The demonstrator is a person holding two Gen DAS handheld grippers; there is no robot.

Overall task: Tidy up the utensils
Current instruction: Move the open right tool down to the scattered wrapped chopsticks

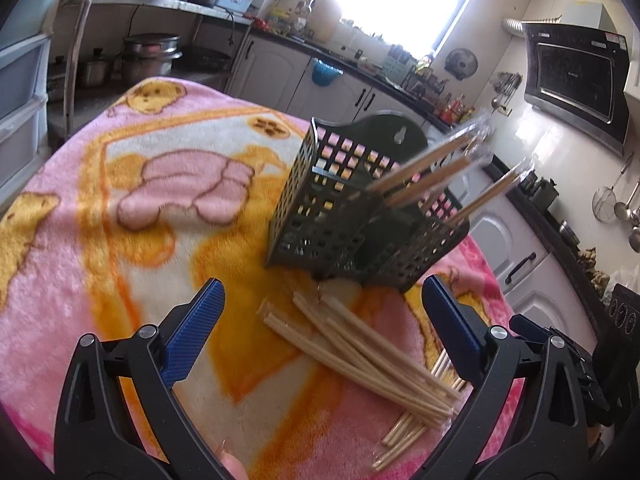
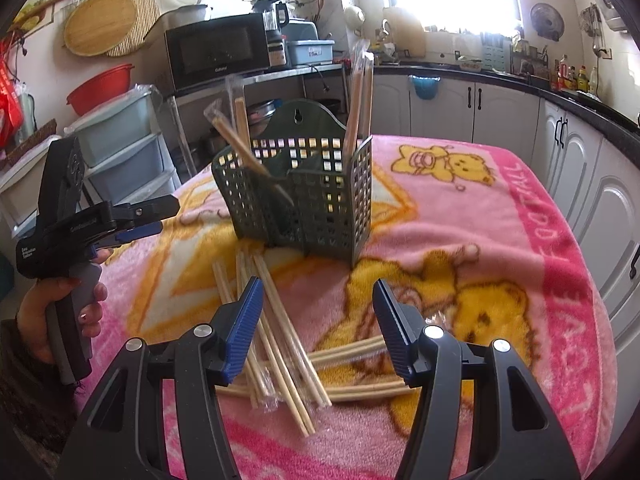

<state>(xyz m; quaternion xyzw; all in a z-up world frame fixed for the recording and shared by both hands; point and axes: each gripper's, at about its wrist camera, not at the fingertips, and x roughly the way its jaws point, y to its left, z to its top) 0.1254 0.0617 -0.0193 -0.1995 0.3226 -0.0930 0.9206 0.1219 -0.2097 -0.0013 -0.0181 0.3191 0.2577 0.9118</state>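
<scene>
A dark green perforated utensil holder stands on a pink cartoon blanket. Several wrapped wooden chopsticks stick up out of it. A loose pile of wrapped chopsticks lies in front of the holder. My left gripper is open and empty, just above the pile; it also shows in the right wrist view, held left of the holder. My right gripper is open and empty over the pile.
White kitchen cabinets and a dark counter run behind and to the right of the table. A microwave on a metal shelf, plastic drawers and metal pots stand on the left. An oven hangs on the wall.
</scene>
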